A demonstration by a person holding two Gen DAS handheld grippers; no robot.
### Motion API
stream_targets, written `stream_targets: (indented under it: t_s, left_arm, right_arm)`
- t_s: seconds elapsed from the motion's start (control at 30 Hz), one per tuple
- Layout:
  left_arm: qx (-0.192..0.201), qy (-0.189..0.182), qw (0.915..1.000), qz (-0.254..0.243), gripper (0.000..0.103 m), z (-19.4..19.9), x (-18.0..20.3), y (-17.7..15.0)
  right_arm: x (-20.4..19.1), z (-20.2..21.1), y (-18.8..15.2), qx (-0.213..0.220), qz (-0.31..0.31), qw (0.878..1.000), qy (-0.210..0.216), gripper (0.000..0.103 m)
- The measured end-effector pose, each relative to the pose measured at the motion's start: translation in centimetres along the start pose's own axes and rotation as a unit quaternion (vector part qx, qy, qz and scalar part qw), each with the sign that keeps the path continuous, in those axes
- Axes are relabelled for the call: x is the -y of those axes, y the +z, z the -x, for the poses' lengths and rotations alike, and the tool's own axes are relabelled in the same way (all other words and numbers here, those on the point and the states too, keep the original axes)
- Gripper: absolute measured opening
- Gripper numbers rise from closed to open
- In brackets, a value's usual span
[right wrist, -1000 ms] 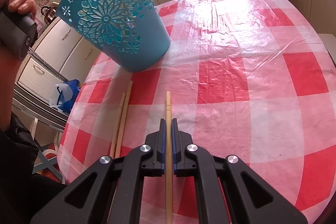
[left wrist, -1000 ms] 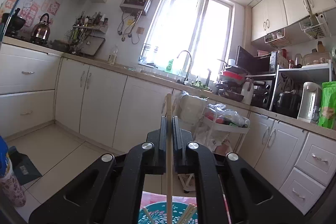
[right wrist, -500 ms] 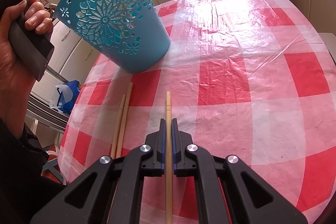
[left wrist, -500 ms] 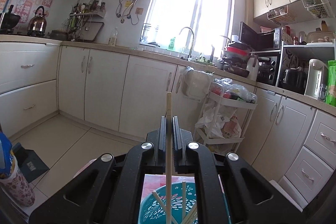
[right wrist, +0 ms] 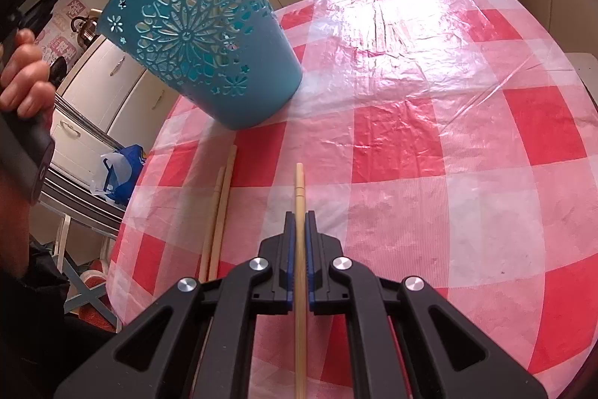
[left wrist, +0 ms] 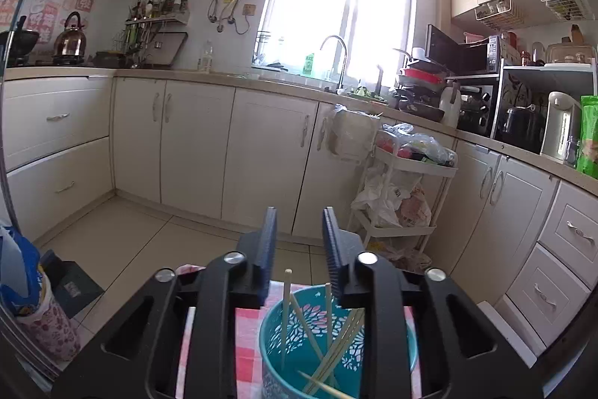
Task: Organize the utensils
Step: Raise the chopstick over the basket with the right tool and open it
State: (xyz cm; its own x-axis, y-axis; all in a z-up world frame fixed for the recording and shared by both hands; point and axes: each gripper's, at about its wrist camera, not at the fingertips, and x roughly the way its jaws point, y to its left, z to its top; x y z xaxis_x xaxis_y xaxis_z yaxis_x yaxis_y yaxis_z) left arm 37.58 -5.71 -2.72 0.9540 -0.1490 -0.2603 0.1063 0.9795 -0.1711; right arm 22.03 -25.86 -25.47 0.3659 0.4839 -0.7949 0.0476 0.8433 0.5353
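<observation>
Left gripper [left wrist: 299, 242]: jaws opening, nothing between them, above one teal basket [left wrist: 409, 337] on the checked tablecloth [right wrist: 429, 144]. Right gripper [right wrist: 298, 230]: closed on one chopstick [right wrist: 299, 189]. Two chopsticks [right wrist: 220, 204] lie alongside on the cloth.

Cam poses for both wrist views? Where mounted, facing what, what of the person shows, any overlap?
Left wrist: on the left hand-held gripper, jaws opening with nothing between them, facing near level across the kitchen cabinets, teal basket below; no body part shows.
Right wrist: on the right hand-held gripper, shut on a chopstick, angled down at the checked tablecloth; the person's left hand shows at left.
Shared: the teal basket, tablecloth and cabinets.
</observation>
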Motion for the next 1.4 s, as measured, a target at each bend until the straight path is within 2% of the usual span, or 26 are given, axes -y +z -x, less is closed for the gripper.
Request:
stream_targets:
  t_s: [0.03,0.23,0.4,0.57,0.83,1.2,1.4]
  left_arm:
    - [-0.002,0.009,0.9999,-0.004,0.038,0.8,-0.1,-0.2]
    - [-0.023,0.039,0.9987,-0.024,0.057,4.5,-0.9,-1.3]
    - [-0.029,0.055,0.9967,-0.051,0.064,5.8,-0.9,-1.8]
    - [-0.034,0.058,0.9955,-0.066,0.076,6.1,-0.5,-1.6]
    - [-0.06,0.064,0.9933,-0.075,0.081,5.0,-0.9,-1.2]
    - [-0.099,0.074,0.9923,-0.002,0.081,3.9,-4.6,-0.8]
    - [-0.113,0.072,0.9899,0.047,0.081,3.4,-6.7,-0.7]
  right_arm:
    - [0.1,0.1,0.0,-0.001,-0.003,1.0,0.002,0.006]
    - [0.3,0.5,-0.4,-0.001,-0.014,1.0,0.01,0.006]
    - [0.3,1.0,-0.6,0.009,-0.02,1.0,0.015,0.006]
    - [-0.1,2.4,-0.2,0.042,-0.018,0.998,0.033,0.006]
    - [-1.0,5.3,0.9,0.108,-0.016,0.992,0.065,0.006]
    - [-3.1,8.6,2.7,0.171,-0.008,0.979,0.109,0.006]
    - [-5.8,11.0,7.5,0.241,0.008,0.962,0.129,0.006]
